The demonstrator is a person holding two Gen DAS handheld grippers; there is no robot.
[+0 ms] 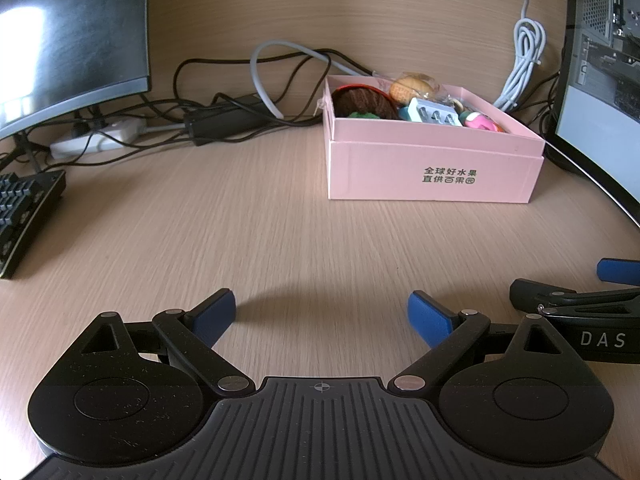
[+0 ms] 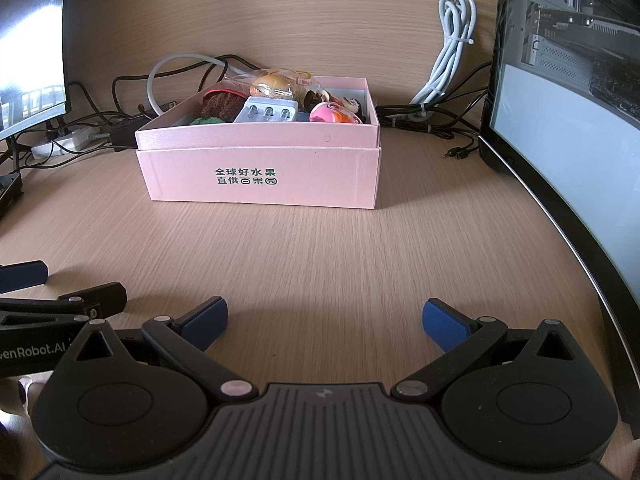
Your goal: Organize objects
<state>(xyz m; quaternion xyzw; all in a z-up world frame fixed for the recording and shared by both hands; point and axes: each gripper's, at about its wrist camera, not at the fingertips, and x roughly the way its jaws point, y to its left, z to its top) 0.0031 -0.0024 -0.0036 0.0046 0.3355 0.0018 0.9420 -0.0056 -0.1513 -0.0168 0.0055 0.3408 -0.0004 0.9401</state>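
Observation:
A pink cardboard box (image 1: 432, 168) (image 2: 260, 176) stands on the wooden desk, ahead of both grippers. It holds several small things: a brown knitted item (image 1: 362, 104) (image 2: 222, 105), a light blue plug adapter (image 1: 434, 114) (image 2: 267, 112), a bagged bun (image 1: 412, 87) (image 2: 274, 82) and a pink toy (image 1: 480, 123) (image 2: 334, 114). My left gripper (image 1: 322, 314) is open and empty, low over the desk. My right gripper (image 2: 324, 320) is open and empty, beside the left one.
A monitor (image 1: 60, 40) and keyboard (image 1: 24, 212) stand at the left. A second monitor (image 2: 568, 140) stands at the right. Cables and a power strip (image 1: 96, 138) lie behind the box along the wall. A coiled white cable (image 2: 452, 52) hangs at the back right.

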